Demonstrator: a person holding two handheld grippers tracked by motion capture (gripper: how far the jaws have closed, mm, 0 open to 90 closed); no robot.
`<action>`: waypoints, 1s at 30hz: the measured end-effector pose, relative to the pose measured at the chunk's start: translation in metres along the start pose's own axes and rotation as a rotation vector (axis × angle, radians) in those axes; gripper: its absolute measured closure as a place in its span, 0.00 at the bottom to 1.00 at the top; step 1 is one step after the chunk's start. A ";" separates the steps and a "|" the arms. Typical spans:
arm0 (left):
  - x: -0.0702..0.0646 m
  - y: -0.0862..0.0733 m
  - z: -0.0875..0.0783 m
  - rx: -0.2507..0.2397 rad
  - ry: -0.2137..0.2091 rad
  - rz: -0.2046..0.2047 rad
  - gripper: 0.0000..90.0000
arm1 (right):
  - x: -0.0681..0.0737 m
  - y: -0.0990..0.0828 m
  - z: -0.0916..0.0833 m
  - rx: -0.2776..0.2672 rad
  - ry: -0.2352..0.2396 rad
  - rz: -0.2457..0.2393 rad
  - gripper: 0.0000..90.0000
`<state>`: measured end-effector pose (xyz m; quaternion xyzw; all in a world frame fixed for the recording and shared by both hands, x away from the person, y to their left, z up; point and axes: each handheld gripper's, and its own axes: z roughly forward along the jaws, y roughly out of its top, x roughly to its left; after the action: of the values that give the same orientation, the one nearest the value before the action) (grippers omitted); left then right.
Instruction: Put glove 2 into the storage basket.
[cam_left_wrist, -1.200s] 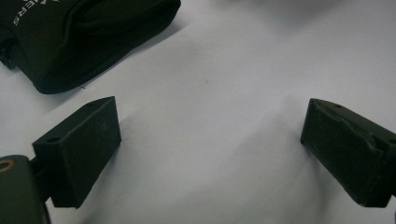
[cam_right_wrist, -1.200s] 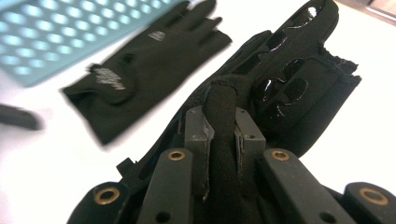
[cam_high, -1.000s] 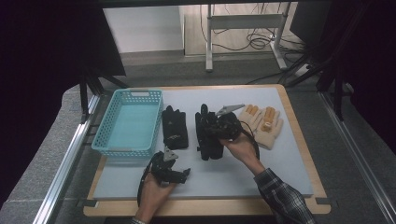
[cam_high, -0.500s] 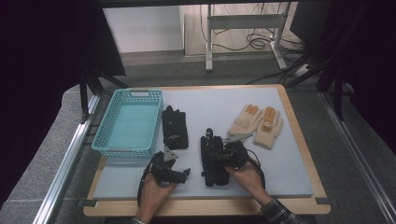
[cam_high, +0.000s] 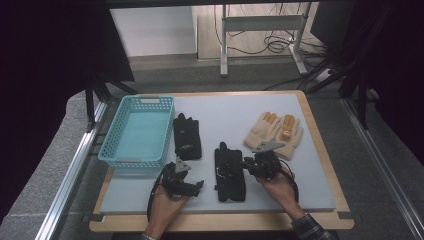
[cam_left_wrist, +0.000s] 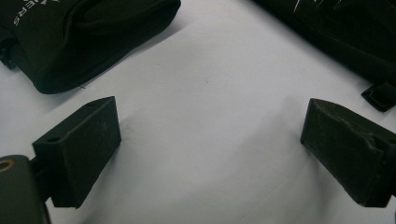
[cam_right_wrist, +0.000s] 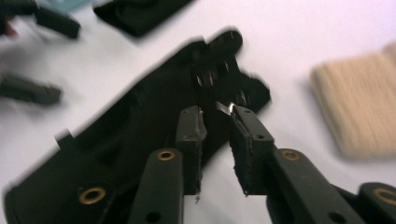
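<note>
Two black gloves lie on the pale mat (cam_high: 320, 165): one (cam_high: 187, 136) beside the basket, the other (cam_high: 229, 172) nearer the front edge. My right gripper (cam_high: 244, 166) lies low at that front glove's right side. In the right gripper view its jaws (cam_right_wrist: 217, 121) stand a narrow gap apart over the glove (cam_right_wrist: 130, 130), which lies flat. They have just been opening a little, and nothing is pinched between them. My left gripper (cam_high: 194, 186) rests open at the front left. In the left gripper view its jaws (cam_left_wrist: 210, 154) span bare mat, with a glove (cam_left_wrist: 84, 37) beyond.
A light blue plastic basket (cam_high: 150, 100) stands at the left of the mat. A pair of beige gloves (cam_high: 275, 131) lies at the right rear. The mat sits on a wooden board with metal rails on both sides.
My right gripper has brought the black glove from the middle of the mat toward the front edge and laid it flat there. The left gripper has stayed in place.
</note>
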<state>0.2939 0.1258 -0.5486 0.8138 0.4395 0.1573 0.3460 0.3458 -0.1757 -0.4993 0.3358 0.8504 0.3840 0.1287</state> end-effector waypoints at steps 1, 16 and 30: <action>0.000 0.000 0.000 0.000 0.000 0.000 0.06 | 0.000 -0.004 -0.001 0.008 -0.001 -0.003 0.83; 0.000 -0.001 -0.001 -0.004 -0.001 -0.002 0.07 | 0.021 -0.032 0.004 0.047 0.087 -0.012 0.84; 0.014 -0.017 -0.016 -0.003 0.008 -0.010 0.06 | 0.018 0.040 0.022 -0.039 0.117 -0.070 0.71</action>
<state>0.2823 0.1512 -0.5498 0.8104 0.4448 0.1595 0.3463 0.3613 -0.1318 -0.4841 0.2803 0.8602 0.4145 0.0988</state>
